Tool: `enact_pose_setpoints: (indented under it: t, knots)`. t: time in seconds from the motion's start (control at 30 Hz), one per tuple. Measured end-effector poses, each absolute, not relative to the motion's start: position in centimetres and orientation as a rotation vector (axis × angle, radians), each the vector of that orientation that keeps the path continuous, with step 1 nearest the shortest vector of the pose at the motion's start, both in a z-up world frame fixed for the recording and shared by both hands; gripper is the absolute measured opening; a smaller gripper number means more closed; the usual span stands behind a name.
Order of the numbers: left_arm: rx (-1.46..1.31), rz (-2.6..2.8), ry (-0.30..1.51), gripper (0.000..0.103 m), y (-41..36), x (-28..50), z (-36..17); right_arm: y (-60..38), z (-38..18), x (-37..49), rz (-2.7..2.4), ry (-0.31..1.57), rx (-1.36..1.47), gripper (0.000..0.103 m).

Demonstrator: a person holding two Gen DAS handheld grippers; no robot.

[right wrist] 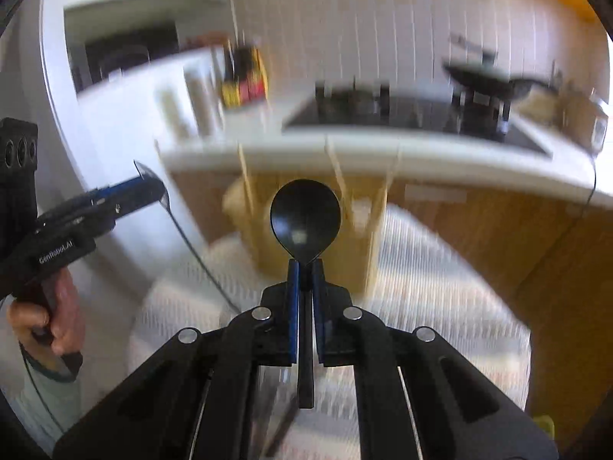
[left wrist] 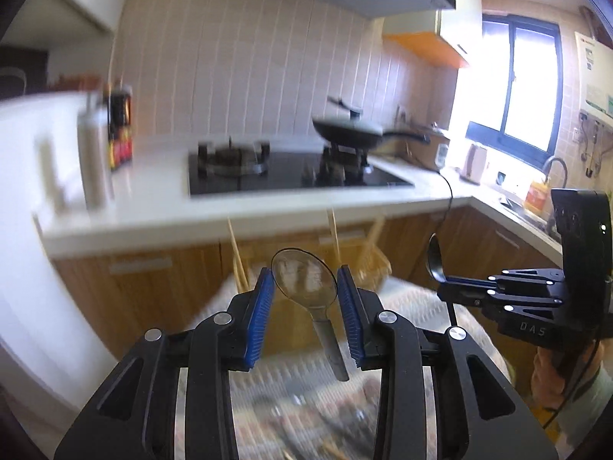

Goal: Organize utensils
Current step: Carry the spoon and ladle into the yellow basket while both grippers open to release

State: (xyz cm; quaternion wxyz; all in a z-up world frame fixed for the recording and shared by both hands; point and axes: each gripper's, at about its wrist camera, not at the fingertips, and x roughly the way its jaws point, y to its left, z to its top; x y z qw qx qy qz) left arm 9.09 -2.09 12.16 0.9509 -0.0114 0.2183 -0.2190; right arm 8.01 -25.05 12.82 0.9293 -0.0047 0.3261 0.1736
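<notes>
- A clear spoon [left wrist: 304,281] is held across its bowl by the blue pads [left wrist: 262,310] of the left gripper [left wrist: 305,287]; the bowl sits between the fingertips, and the handle hangs down in the gap between the jaws.
- A black spoon [right wrist: 305,220] is clenched at its neck by the right gripper [right wrist: 305,268]; the bowl stands up past the fingertips, and the handle runs back between the nearly closed jaws.
- Both spoons are held in the air, above a patterned cloth [right wrist: 440,287] and in front of a wooden holder [left wrist: 367,264] with chopsticks [left wrist: 237,257] standing in it.
- In the left view, the right gripper [left wrist: 444,281] is seen from the side with the black spoon [left wrist: 435,258] upright at its tip; the window [left wrist: 517,84] and sink tap [left wrist: 555,168] are shown only here.
- In the right view, the left gripper [right wrist: 153,188] and the hand [right wrist: 49,318] on its grip are seen at the left edge, with the clear spoon [right wrist: 147,176] edge-on.
- The counter edge [left wrist: 191,226] lies beyond the holder, with the stove [left wrist: 291,172] and pan [left wrist: 352,132] behind it; the two grippers are kept well apart.
- Both views are blurred, so what lies on the cloth cannot be told.
</notes>
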Motion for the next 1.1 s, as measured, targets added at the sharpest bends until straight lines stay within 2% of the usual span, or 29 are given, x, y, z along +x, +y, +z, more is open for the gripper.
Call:
enact_pose_setpoints:
  t: [0.23,0.47,0.7,1.1]
  knots:
    - [0.081,-0.337,0.323,0.033,-3.2,10.5,17.3,-25.7,15.6,11.6,0.349,0.449,0.016,0.005]
    - [0.170,-0.245,0.300,0.033,-5.2,13.6,16.8,-25.8,14.6,14.8,0.283,0.281,0.033,0.005]
    - [0.203,-0.224,0.312,0.033,-5.7,16.6,13.6,-24.6,10.5,17.6,0.223,0.247,-0.017,0.005]
    - [0.106,-0.277,0.375,0.035,-4.0,17.9,11.2,-25.8,7.3,18.2,0.266,0.369,0.028,0.007]
